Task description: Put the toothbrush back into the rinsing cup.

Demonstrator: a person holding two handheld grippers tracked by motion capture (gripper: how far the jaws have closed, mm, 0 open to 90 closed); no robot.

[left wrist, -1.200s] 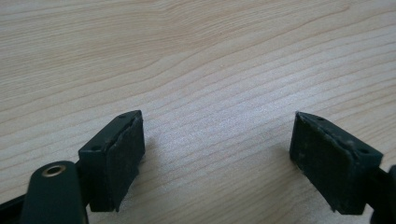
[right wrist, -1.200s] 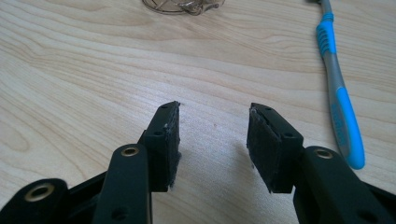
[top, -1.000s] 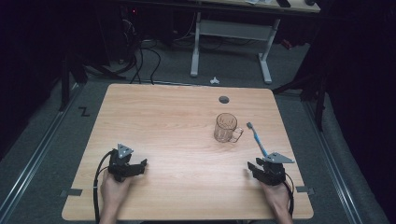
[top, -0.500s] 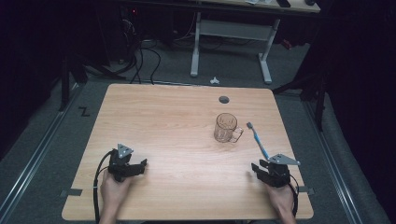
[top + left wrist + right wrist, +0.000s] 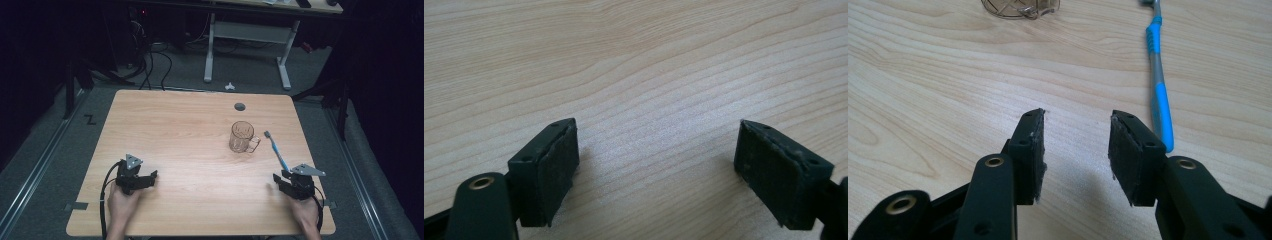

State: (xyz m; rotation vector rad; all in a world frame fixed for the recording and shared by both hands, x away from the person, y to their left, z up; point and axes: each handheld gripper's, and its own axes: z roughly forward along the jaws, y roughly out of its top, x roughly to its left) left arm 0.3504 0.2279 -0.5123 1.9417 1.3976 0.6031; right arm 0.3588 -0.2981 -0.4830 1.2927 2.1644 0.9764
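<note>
A clear glass mug (image 5: 242, 137) (image 5: 1020, 7) stands right of the table's middle. A blue and grey toothbrush (image 5: 276, 152) (image 5: 1158, 85) lies flat to its right, head away from me. My right gripper (image 5: 280, 177) (image 5: 1075, 135) rests low on the wood just short of the handle's near end. Its jaws have just been closing a little, are still apart, and have nothing between them; the handle lies just outside the right jaw. My left gripper (image 5: 150, 179) (image 5: 659, 160) sits near the front left, open wide over bare wood.
The wooden table (image 5: 190, 130) has a dark round cable hole (image 5: 240, 106) near its far edge. Beyond it are a white desk frame (image 5: 247, 35) and floor cables. Each gripper sits close to the near edge.
My right gripper has drawn back slightly toward the near right corner, away from the toothbrush handle. The left gripper, mug and toothbrush have stayed put.
</note>
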